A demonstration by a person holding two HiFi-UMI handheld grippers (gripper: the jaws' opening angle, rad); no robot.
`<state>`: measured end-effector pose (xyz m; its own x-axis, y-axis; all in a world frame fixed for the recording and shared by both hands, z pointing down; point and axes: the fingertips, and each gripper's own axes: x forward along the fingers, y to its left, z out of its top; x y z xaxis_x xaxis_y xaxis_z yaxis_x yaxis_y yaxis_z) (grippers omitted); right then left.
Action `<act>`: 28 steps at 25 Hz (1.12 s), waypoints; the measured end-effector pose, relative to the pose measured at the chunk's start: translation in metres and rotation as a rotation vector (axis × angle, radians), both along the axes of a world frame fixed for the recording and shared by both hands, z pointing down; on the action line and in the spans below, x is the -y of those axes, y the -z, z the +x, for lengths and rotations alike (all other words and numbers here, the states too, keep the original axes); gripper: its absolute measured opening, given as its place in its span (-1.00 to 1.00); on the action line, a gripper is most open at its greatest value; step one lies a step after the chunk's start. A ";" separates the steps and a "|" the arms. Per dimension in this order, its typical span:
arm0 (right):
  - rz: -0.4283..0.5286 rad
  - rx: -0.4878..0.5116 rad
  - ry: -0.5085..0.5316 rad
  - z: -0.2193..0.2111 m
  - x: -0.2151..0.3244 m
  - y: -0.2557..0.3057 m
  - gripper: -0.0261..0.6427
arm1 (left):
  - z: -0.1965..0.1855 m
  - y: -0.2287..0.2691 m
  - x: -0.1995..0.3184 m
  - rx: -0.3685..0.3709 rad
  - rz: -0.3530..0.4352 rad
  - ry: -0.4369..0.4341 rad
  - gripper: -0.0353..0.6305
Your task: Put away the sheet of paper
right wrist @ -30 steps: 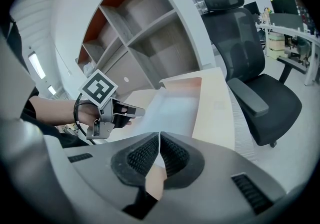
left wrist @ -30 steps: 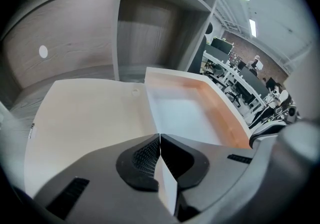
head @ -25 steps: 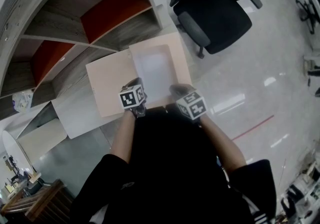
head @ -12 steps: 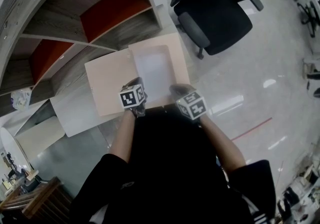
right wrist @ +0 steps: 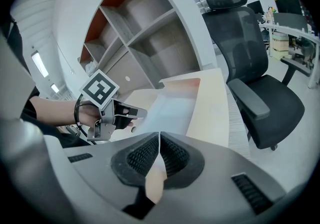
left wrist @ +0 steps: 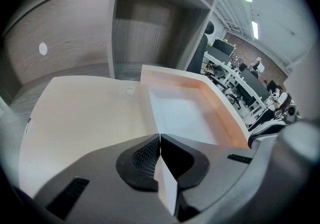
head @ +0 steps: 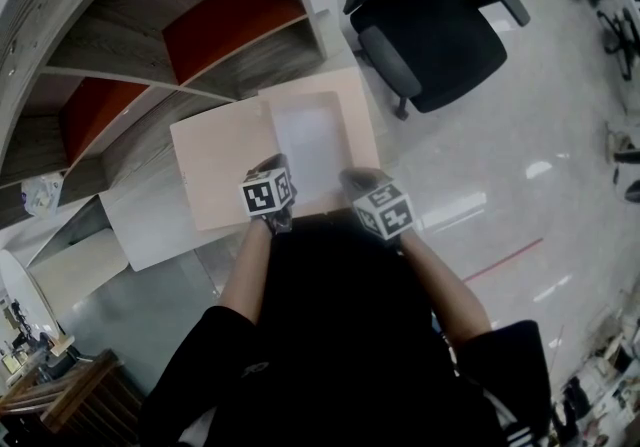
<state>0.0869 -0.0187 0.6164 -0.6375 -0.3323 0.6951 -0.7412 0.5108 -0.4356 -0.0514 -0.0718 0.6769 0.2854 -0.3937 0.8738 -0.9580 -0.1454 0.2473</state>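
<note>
- Little has shifted since a second ago: both grippers sit at the same place on the near end of the box [head: 362, 125], and only the office chair [head: 435, 30] has slid slightly across the head view
- Box is a shallow beige tray, with a flat beige flap [head: 220, 165] lying open beside it on the person's left; both rest on a pale surface in front of the wood-grain shelf unit [head: 200, 25]
- Sheet of paper [head: 305, 140] lies flat inside the tray, white against the beige walls and filling most of the floor of it
- Left gripper [left wrist: 160, 140] is clenched, its ribbed pads pressed on a thin upright edge that runs on into the tray's left wall, where the wall meets the flap
- Right gripper [right wrist: 159, 135] is clenched too, pinching a thin beige edge at the tray's near right corner
- Paper therefore lies just beyond and between the two tools, starting close ahead of their tips and stretching away from the person toward the shelves; neither pair of jaws appears to hold the sheet itself, only the box's edge
- From the right gripper view the left gripper shows side-on with its marker cube up, its tip at the near left corner of the tray, the paper's surface just beside it
- Chair stands on the glossy floor to the right of the box, apart from it
</note>
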 end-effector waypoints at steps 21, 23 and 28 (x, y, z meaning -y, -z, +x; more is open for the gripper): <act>0.000 0.021 0.033 -0.008 0.000 0.006 -0.85 | -0.013 0.008 -0.005 0.030 0.002 0.032 -0.74; -0.002 0.021 0.043 -0.011 -0.001 0.006 -0.85 | -0.016 0.011 -0.006 0.009 0.010 0.047 -0.74; 0.008 0.026 0.054 -0.028 0.003 0.007 -0.85 | -0.024 0.024 -0.009 -0.032 0.061 0.062 -0.74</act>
<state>0.0594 -0.0217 0.6090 -0.6726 -0.3021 0.6755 -0.7007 0.5533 -0.4503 -0.0759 -0.0631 0.6531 0.2861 -0.4631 0.8389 -0.9574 -0.1021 0.2701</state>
